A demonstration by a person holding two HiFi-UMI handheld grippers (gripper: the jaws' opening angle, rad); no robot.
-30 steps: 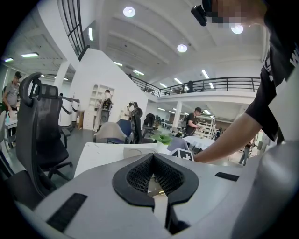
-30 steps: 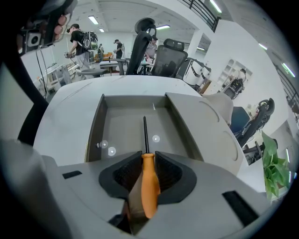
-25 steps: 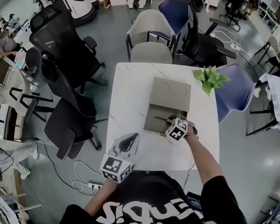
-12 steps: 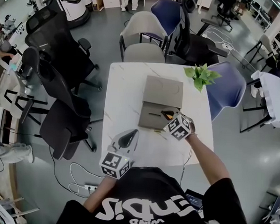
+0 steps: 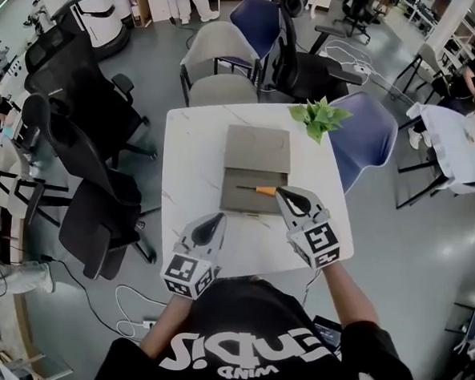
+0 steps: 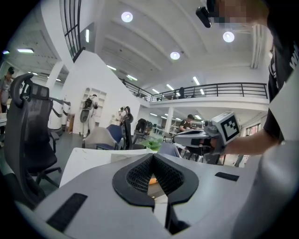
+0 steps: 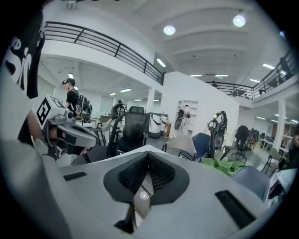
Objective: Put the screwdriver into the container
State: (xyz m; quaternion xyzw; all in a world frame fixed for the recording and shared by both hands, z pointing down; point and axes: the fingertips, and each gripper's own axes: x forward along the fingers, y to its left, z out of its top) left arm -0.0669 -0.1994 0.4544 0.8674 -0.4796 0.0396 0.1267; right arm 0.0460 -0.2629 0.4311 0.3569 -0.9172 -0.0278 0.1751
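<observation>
Because the screwdriver (image 5: 257, 189) already lies inside the container (image 5: 241, 203), the job looks done. The container is a flat grey box on the white table (image 5: 183, 158), and its lid (image 5: 258, 149) is folded open on the container's far side. The screwdriver rests flat across the open half of the container, close to where the lid joins it. It has a thin metal stick (image 5: 246, 187) that points to the container's left side and an orange handle (image 5: 267, 191) near the container's right side. It looks small and light, and it could roll easily.

The right gripper (image 5: 285, 196) hangs at the container's right side, just beside the orange handle. Whether it touches the handle cannot be told. Its two jaws are pressed together and hold nothing, so the screwdriver is free. The left gripper (image 5: 215, 222) sits by the container's near left corner, out of the way, most likely because one gripper is enough for this job. Its jaws are pressed together too, with nothing between them. A green plant (image 5: 317, 118) stands past the container's far right corner
</observation>
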